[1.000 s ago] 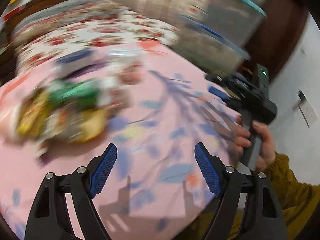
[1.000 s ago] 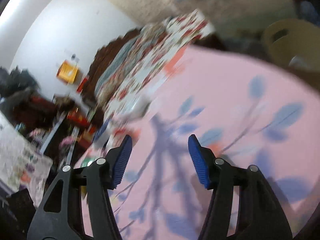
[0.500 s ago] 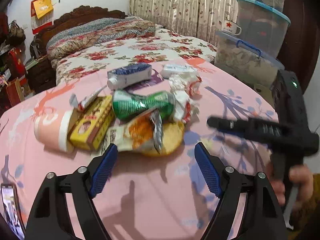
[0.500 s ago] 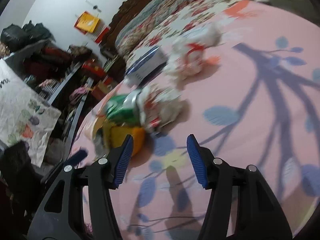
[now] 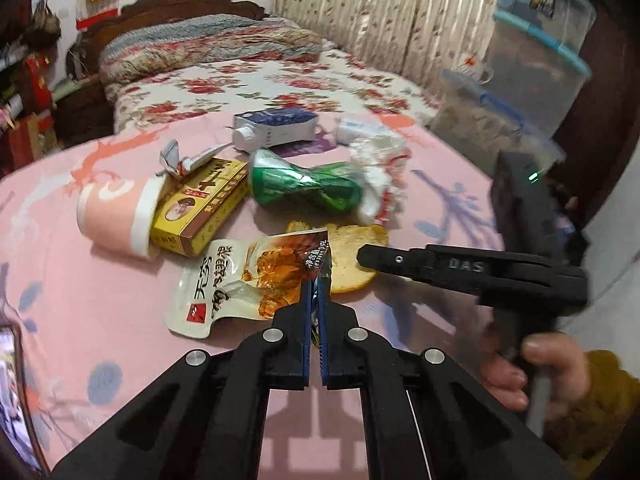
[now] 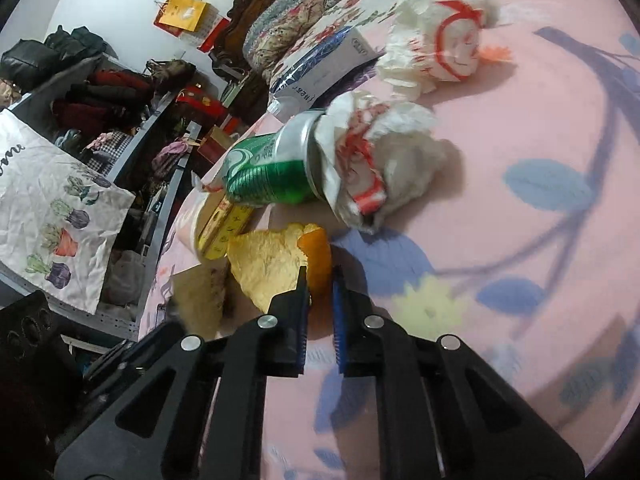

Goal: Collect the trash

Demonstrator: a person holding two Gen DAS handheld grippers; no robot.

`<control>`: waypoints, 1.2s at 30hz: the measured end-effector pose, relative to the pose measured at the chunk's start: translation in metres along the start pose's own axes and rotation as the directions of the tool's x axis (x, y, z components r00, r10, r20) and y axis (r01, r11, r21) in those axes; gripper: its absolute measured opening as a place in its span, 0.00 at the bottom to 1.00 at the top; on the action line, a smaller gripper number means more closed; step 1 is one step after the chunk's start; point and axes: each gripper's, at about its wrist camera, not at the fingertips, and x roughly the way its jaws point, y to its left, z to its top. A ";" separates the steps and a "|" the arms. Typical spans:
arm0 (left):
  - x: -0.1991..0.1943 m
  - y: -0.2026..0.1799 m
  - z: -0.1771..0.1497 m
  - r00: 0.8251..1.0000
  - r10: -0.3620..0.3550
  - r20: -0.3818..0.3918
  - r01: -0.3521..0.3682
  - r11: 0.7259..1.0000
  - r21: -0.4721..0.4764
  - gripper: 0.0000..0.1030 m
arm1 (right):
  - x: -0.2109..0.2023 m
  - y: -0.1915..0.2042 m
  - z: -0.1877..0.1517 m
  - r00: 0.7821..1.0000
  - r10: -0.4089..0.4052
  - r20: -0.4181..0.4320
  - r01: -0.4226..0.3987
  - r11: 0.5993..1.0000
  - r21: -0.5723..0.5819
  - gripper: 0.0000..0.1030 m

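A trash pile lies on the pink leaf-print cover (image 5: 80,320). It holds a white-and-orange snack bag (image 5: 240,284), an orange peel (image 5: 352,260), a crushed green can (image 5: 308,188), crumpled red-and-white paper (image 5: 380,176), a blue-white carton (image 5: 276,126), a yellow box (image 5: 204,208) and a pink cup (image 5: 116,212). My left gripper (image 5: 318,284) has its jaws closing tight, with the bag's torn corner pinched between the pads. My right gripper (image 6: 320,280) is closing on the orange peel (image 6: 280,268), whose orange edge fills the gap between its pads. In the left wrist view the right gripper (image 5: 366,258) reaches over the peel from the right.
A floral bed (image 5: 240,80) lies behind the pile, with stacked plastic storage boxes (image 5: 532,60) at the right. A hand (image 5: 520,368) in a mustard sleeve holds the right tool. Cluttered shelves (image 6: 100,100) and a printed cloth (image 6: 48,208) stand to the left. A second paper wad (image 6: 440,48) lies farther back.
Both grippers went from wide open to closed. The left one moved up to the snack bag and pinched its corner. The right one swung in to the orange peel and closed on it.
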 end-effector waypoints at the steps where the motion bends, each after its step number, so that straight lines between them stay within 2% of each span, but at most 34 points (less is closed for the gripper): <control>1: -0.006 -0.001 -0.003 1.000 -0.029 0.001 0.029 1.000 0.000 0.03 | -0.009 -0.005 -0.005 1.000 -0.004 0.011 0.004 1.000 -0.003 0.11; 5: -0.013 -0.012 -0.011 0.992 -0.122 -0.019 0.121 0.993 -0.012 0.03 | -0.050 -0.028 -0.019 0.997 -0.034 0.075 0.032 0.999 0.023 0.10; 8: -0.009 -0.027 -0.011 0.983 -0.181 -0.032 0.181 0.984 -0.006 0.03 | -0.087 -0.055 -0.027 0.988 -0.062 0.143 0.048 0.994 0.095 0.10; 12: 0.002 -0.054 -0.003 0.967 -0.251 -0.055 0.252 0.967 0.032 0.03 | -0.134 -0.091 -0.039 0.965 -0.113 0.238 0.065 0.978 0.200 0.10; 14: 0.010 -0.071 0.000 0.964 -0.258 -0.070 0.262 0.963 0.066 0.03 | -0.151 -0.104 -0.043 0.953 -0.133 0.271 0.069 0.970 0.235 0.10; 18: 0.034 -0.103 0.000 0.967 -0.227 -0.115 0.240 0.964 0.117 0.03 | -0.176 -0.118 -0.051 0.928 -0.208 0.310 0.128 0.958 0.258 0.10; 23: 0.059 -0.127 -0.007 0.981 -0.117 -0.155 0.144 0.974 0.176 0.03 | -0.181 -0.116 -0.057 0.908 -0.272 0.320 0.210 0.954 0.216 0.11; 27: 0.069 -0.129 -0.010 0.984 -0.059 -0.171 0.090 0.980 0.179 0.04 | -0.180 -0.120 -0.060 0.903 -0.291 0.317 0.229 0.948 0.220 0.13; 33: 0.073 -0.120 -0.011 0.983 -0.029 -0.182 0.056 0.988 0.145 0.06 | -0.176 -0.119 -0.061 0.900 -0.294 0.321 0.230 0.947 0.224 0.13; 36: 0.076 -0.114 -0.013 0.979 -0.035 -0.200 0.059 0.991 0.120 0.10 | -0.178 -0.120 -0.063 0.899 -0.297 0.324 0.230 0.946 0.228 0.13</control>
